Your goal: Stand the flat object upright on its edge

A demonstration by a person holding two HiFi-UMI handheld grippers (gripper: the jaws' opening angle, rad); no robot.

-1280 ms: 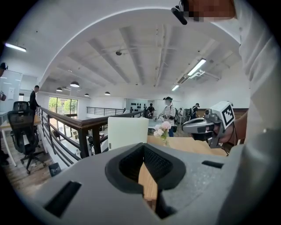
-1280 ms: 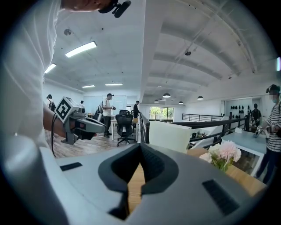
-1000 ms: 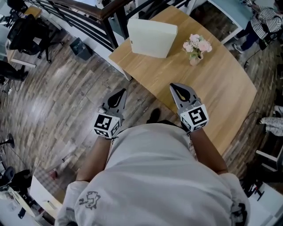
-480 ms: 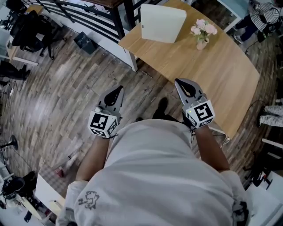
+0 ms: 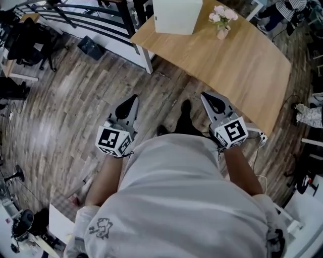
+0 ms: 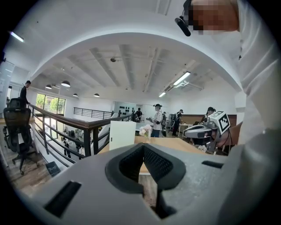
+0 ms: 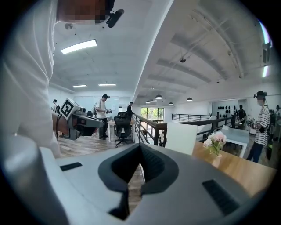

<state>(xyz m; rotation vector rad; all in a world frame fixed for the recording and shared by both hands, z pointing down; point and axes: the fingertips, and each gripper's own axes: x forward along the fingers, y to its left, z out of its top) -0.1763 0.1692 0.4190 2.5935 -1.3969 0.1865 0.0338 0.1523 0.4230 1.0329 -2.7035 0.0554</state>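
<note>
My left gripper (image 5: 132,99) and right gripper (image 5: 208,96) were clenched, empty; the vase (image 5: 221,34) on the tabletop (image 5: 242,70) held pink flowers (image 5: 220,15).

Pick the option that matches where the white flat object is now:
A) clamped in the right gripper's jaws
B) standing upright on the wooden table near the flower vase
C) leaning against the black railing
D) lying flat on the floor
B: the white flat object stands on its edge on the wooden table near the flower vase, while the left gripper and right gripper are shut and empty.
</note>
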